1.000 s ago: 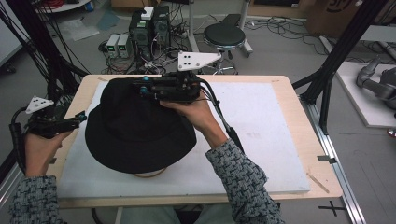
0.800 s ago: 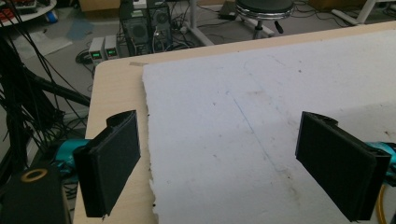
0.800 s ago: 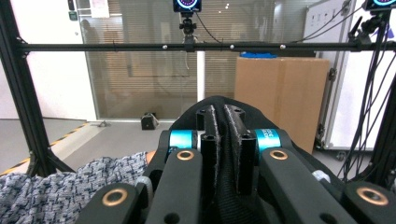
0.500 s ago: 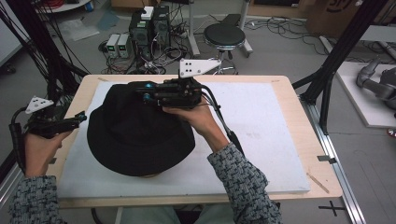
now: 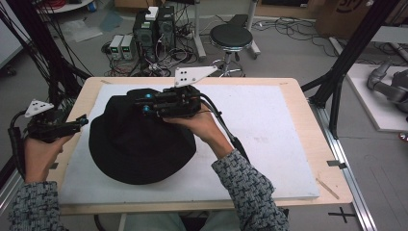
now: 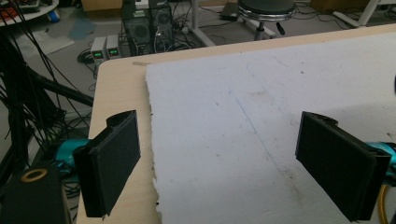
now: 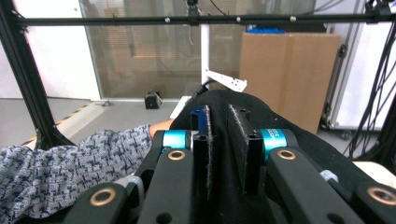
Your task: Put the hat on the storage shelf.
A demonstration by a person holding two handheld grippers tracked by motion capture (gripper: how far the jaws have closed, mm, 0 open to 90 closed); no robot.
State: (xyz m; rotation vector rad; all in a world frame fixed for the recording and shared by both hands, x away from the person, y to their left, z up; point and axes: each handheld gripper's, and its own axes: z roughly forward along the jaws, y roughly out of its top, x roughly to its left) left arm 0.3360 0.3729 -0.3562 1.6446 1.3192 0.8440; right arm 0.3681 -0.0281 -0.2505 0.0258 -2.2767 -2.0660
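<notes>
Right now we have the black hat (image 5: 139,144) lying on the white mat (image 5: 269,125) at the left-centre of the tabletop (image 5: 308,106), and our right tongs (image 5: 144,103) sit across its far side, pinching a fold of the crown fabric. In the right gripper view the jaws stand close together with black cloth rising between them; they have just been easing open a little, and the fabric sits between them. Our left tongs (image 5: 82,121) hover just off the brim's left edge, spread wide with nothing between them, the bare mat lying ahead of the pads (image 6: 114,161). To do this step well, we judge that the right grip should hold a full fold, not a thin edge that could slip out as the jaws relax. We would bring the left tongs level onto the brim and close squarely before any lift, so both sides share the weight and the crown does not collapse or twist.
</notes>
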